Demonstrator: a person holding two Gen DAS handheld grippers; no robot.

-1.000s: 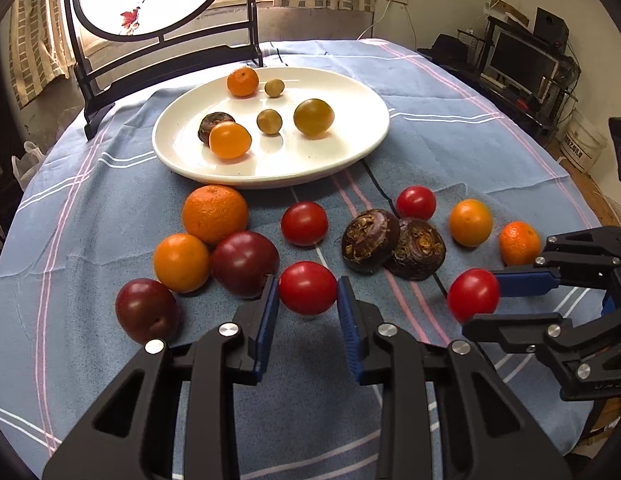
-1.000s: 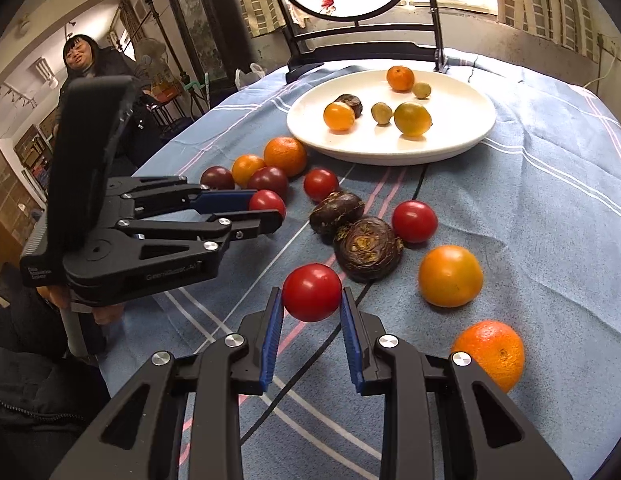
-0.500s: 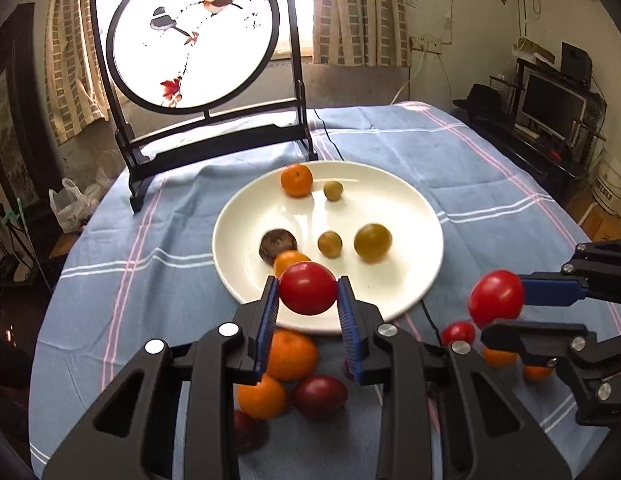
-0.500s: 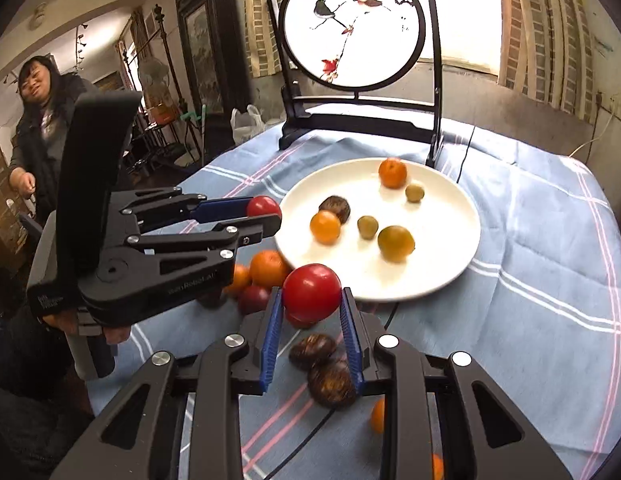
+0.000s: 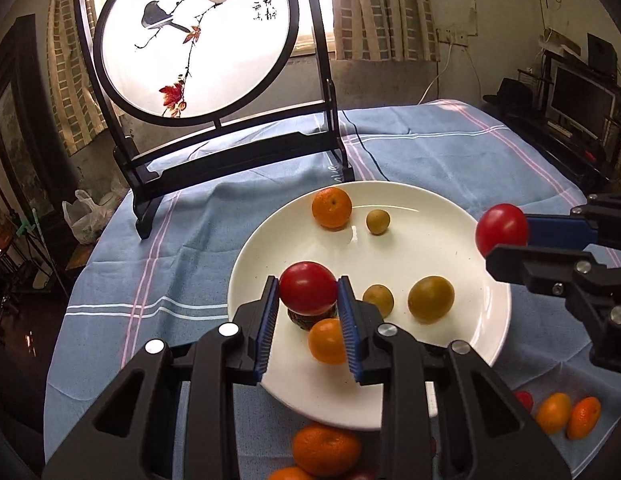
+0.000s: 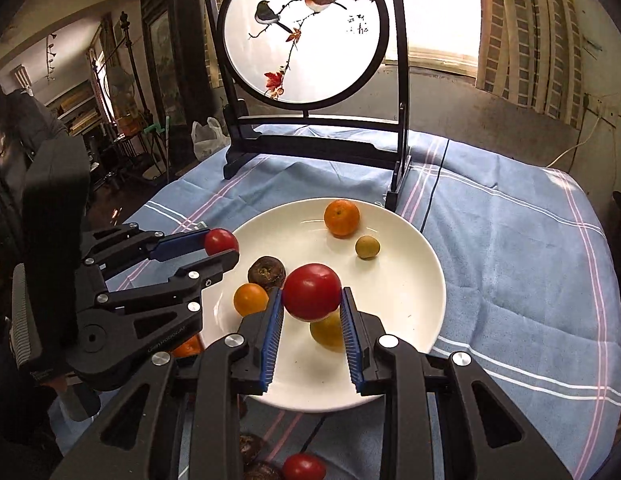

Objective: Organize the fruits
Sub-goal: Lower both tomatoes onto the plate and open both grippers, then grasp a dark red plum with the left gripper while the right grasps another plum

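Blue striped cloth covers the counter, with a round bird screen standing behind a white plate. Each claw pinches 1 red tomato above that plate: left claw with its tomato, right claw with its tomato, both angled forward and downward.

My left wrist cam looks forward along my fingers, close above the white plate, facing the bird screen. Right wrist cam, same setup from the plate's right. Both share plate, screen and blue tablecloth
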